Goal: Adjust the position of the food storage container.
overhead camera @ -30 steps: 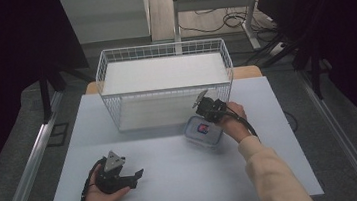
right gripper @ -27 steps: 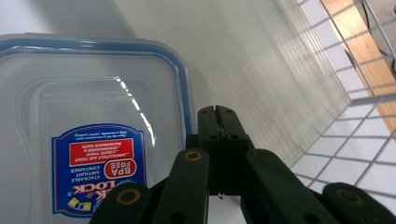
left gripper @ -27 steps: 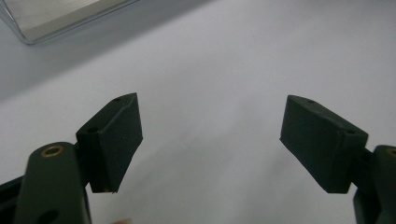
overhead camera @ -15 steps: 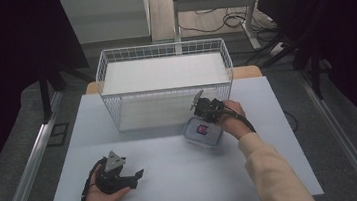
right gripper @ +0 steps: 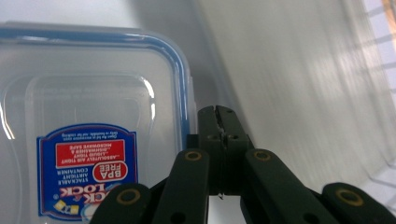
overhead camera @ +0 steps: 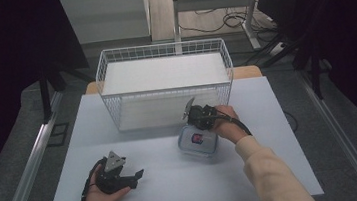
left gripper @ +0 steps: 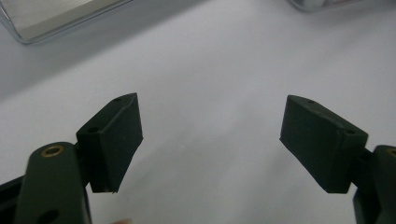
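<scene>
High view: the food container (overhead camera: 198,140) lies flat on the table (overhead camera: 175,181) at centre frame, just below the wire basket (overhead camera: 164,82), the right tongs (overhead camera: 196,117) at its upper edge; the left tongs (overhead camera: 136,175) rest lower left. Left gripper view: jaws spread wide, empty. Right gripper view: right tongs (right gripper: 219,123) closed at the container's (right gripper: 88,116) blue-rimmed right edge (whether pinching a latch, I cannot tell). Probably light, stiff, slick plastic; the rim or a latch flap looks the best hold
</scene>
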`<control>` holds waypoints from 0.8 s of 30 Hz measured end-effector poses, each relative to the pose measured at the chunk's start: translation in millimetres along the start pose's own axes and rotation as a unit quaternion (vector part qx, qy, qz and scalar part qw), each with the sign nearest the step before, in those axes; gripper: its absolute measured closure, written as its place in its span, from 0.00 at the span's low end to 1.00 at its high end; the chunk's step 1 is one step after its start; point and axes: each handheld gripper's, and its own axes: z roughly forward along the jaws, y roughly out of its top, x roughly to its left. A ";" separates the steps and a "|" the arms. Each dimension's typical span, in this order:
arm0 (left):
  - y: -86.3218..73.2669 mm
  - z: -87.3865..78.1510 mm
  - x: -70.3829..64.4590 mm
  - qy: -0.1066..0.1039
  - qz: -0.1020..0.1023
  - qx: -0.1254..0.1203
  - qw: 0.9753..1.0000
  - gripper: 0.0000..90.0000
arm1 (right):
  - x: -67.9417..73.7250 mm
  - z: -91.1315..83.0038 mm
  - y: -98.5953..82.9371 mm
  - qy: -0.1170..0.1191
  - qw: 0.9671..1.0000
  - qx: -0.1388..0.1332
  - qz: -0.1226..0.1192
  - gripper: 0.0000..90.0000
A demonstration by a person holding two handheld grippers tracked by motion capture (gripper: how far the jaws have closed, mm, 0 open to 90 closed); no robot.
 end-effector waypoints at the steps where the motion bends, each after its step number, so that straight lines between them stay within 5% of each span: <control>1: 0.1 -0.2 0.1 0.000 0.000 0.000 1.000 0.23 | 2.6 -0.3 2.0 0.003 1.000 -0.002 -0.003 1.00; 16: -0.1 -0.2 0.2 -0.001 0.001 0.000 1.000 0.23 | 45.1 -11.9 18.8 0.048 0.996 -0.016 -0.079 1.00; 20: -0.1 -0.7 0.9 0.000 0.000 0.000 1.000 0.23 | 43.4 -17.4 15.5 0.053 0.997 -0.037 -0.052 0.99; 24: -0.3 -1.2 1.4 0.001 -0.002 -0.002 1.000 0.23 | 34.3 -31.5 0.9 0.032 0.996 -0.075 0.020 0.99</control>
